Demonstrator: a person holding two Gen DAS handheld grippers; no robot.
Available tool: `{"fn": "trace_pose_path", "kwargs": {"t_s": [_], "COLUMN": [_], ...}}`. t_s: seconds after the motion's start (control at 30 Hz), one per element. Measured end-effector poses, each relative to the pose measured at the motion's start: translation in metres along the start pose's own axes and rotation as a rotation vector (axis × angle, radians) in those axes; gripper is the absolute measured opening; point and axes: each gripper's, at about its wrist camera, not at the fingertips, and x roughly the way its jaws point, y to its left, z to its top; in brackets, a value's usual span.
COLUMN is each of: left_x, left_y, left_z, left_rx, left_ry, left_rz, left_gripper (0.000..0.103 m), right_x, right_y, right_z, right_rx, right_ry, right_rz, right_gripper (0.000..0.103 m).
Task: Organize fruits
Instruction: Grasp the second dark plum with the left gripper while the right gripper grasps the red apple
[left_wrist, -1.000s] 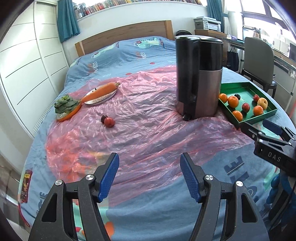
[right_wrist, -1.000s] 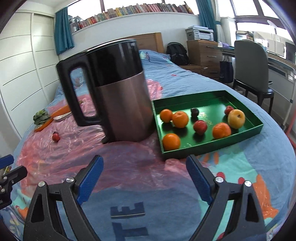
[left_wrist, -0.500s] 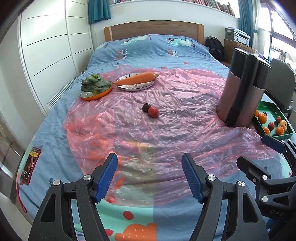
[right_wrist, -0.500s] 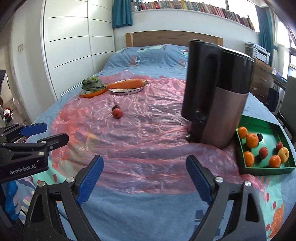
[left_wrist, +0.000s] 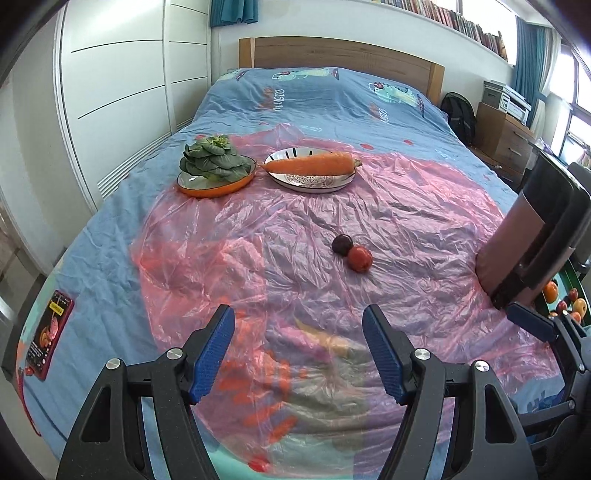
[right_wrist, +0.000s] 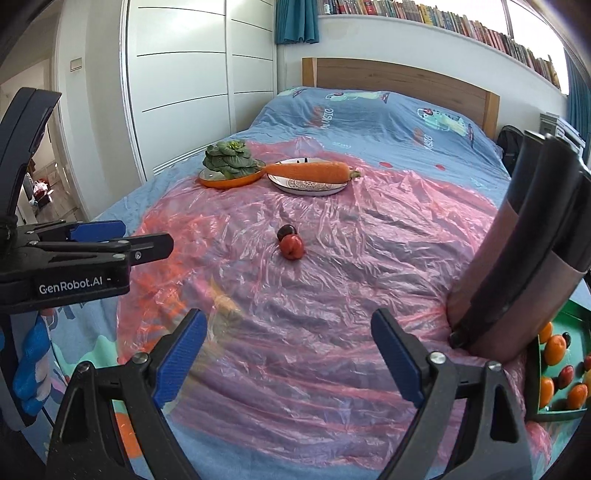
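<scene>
A red fruit (left_wrist: 359, 259) and a dark plum (left_wrist: 341, 244) lie touching on the pink plastic sheet (left_wrist: 280, 266) in the middle of the bed. The same red fruit (right_wrist: 292, 246) and plum (right_wrist: 285, 231) show in the right wrist view. A green tray (right_wrist: 535, 384) with several oranges and red fruits sits at the right, behind a tall dark kettle (right_wrist: 524, 254). My left gripper (left_wrist: 298, 350) is open and empty, well short of the two fruits. My right gripper (right_wrist: 288, 354) is open too, with nothing between its fingers.
An orange dish of green leaves (left_wrist: 215, 168) and a plate with a big carrot (left_wrist: 310, 168) stand at the far side of the sheet. A phone (left_wrist: 50, 334) lies at the bed's left edge. White wardrobes line the left wall. The kettle (left_wrist: 532, 243) blocks the tray.
Both views have swung left, away from the tray and kettle, which slid to the right edge. The two loose fruits now lie near the centre. Both grippers stay open.
</scene>
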Motion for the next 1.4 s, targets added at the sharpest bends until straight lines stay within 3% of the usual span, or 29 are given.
{"fn": "trace_pose_path", "kwargs": {"t_s": [0.3, 0.43, 0.63, 0.77, 1.1, 1.4], "left_x": [0.063, 0.092, 0.136, 0.158, 0.198, 0.216], "left_y": [0.022, 0.020, 0.012, 0.004, -0.005, -0.010], "left_z": [0.040, 0.052, 0.067, 0.077, 0.087, 0.083], "left_rx": [-0.102, -0.119, -0.187, -0.241, -0.348, -0.366], "left_ry": [0.056, 0.096, 0.190, 0.254, 0.430, 0.471], "left_rz": [-0.085, -0.147, -0.261, -0.299, -0.286, -0.240], "left_gripper": [0.066, 0.066, 0.065, 0.062, 0.046, 0.041], "right_x": [0.076, 0.109, 0.146, 0.159, 0.178, 0.189], "right_y": [-0.005, -0.014, -0.030, -0.037, -0.041, -0.041], "right_z": [0.033, 0.039, 0.037, 0.039, 0.045, 0.044], "right_rx": [0.014, 0.037, 0.075, 0.091, 0.118, 0.127], "right_ry": [0.024, 0.053, 0.091, 0.100, 0.115, 0.129], "right_rz": [0.081, 0.124, 0.171, 0.187, 0.219, 0.229], "right_gripper": [0.103, 0.086, 0.073, 0.072, 0.066, 0.055]}}
